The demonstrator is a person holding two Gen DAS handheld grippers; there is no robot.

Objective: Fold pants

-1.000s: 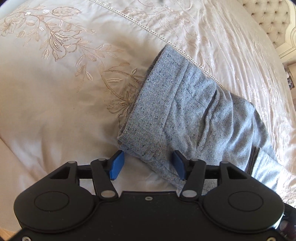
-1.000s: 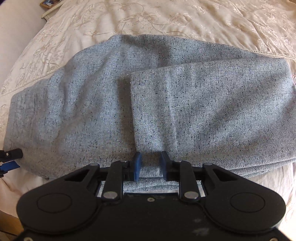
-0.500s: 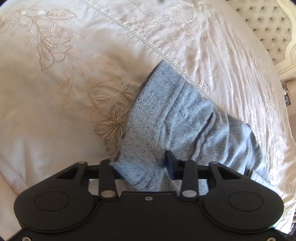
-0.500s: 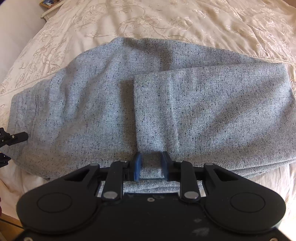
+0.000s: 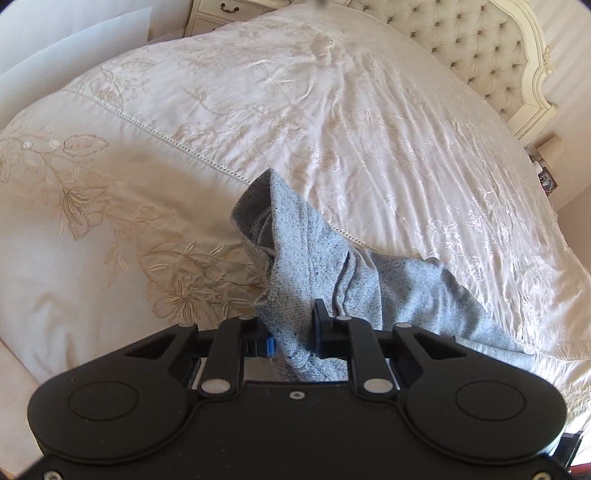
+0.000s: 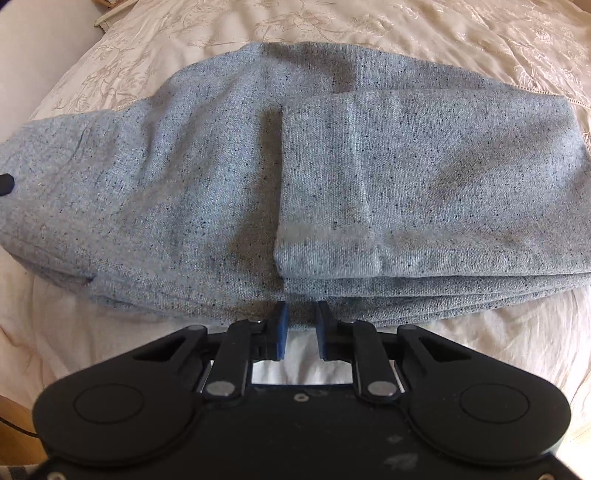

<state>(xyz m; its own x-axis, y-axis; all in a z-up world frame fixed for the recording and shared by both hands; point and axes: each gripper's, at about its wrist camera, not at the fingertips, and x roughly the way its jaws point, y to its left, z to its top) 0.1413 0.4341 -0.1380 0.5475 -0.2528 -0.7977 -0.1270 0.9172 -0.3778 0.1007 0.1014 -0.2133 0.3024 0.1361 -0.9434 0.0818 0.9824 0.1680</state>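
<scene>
Left gripper (image 5: 291,328): its jaws have just been closing and are now clamped on a bunched end of the pants (image 5: 325,273). The grey cloth fills the gap between the fingers and hides most of the left blue pad. From the grip the fabric rises in a loose, open-mouthed fold standing clear of the bedspread (image 5: 369,129), then trails away to the right, where it lies on the cover.

Right gripper (image 6: 299,325): its jaws have also just been closing. The fingers stand a little apart at the near edge of the pants (image 6: 221,184). The fingertips (image 6: 281,314) meet the stacked hem, but white cover shows through the gap lower down. Whether the pads press on cloth cannot be told from this view; it looks more like contact at the tips than a grip.

Beyond the right gripper the pants lie across the bedspread (image 6: 443,22) in layers, with a shorter folded panel on top at the right and a longer single layer running left. At the far left edge a black part (image 6: 5,184), probably of the other gripper, touches the cloth.

Farthest off, in the left view, stand a tufted headboard (image 5: 472,48) and a drawer unit (image 5: 221,11).
</scene>
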